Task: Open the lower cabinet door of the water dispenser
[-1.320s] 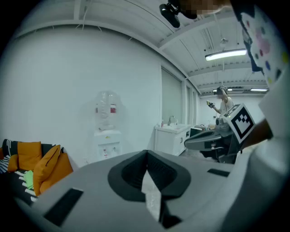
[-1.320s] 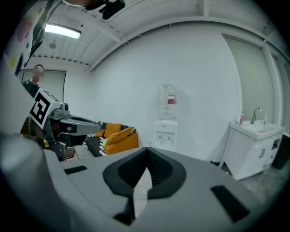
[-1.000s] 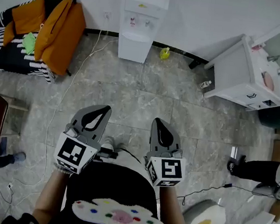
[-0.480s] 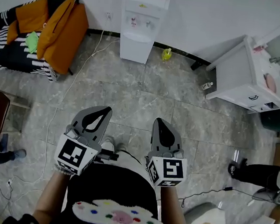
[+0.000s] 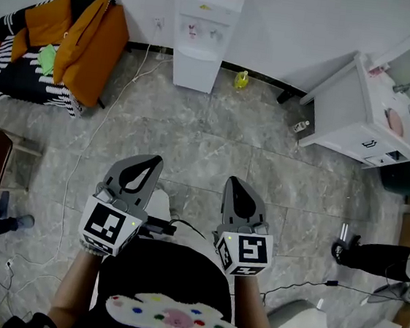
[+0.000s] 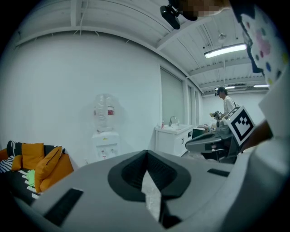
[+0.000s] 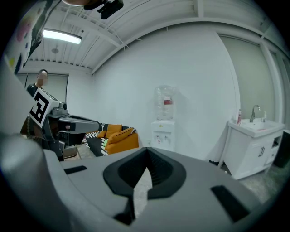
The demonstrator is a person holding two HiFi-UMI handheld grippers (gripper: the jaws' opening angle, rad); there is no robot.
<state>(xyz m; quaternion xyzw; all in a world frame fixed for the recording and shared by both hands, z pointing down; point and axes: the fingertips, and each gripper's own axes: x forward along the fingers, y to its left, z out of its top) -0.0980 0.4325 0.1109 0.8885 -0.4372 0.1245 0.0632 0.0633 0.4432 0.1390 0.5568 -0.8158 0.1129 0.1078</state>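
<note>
Your left tool [image 5: 148,162] and right tool [image 5: 233,181] are hanging shut, empty, in the head view, well apart from the water dispenser [image 5: 202,38] (the floor cable [image 5: 101,122] is inviting a trip). In both gripper views, closed jaws are risking skidding off its lower door [image 7: 162,142].

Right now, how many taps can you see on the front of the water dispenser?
2, side by side on the upper front of the water dispenser: a left tap and a right tap. None seems hidden.
</note>
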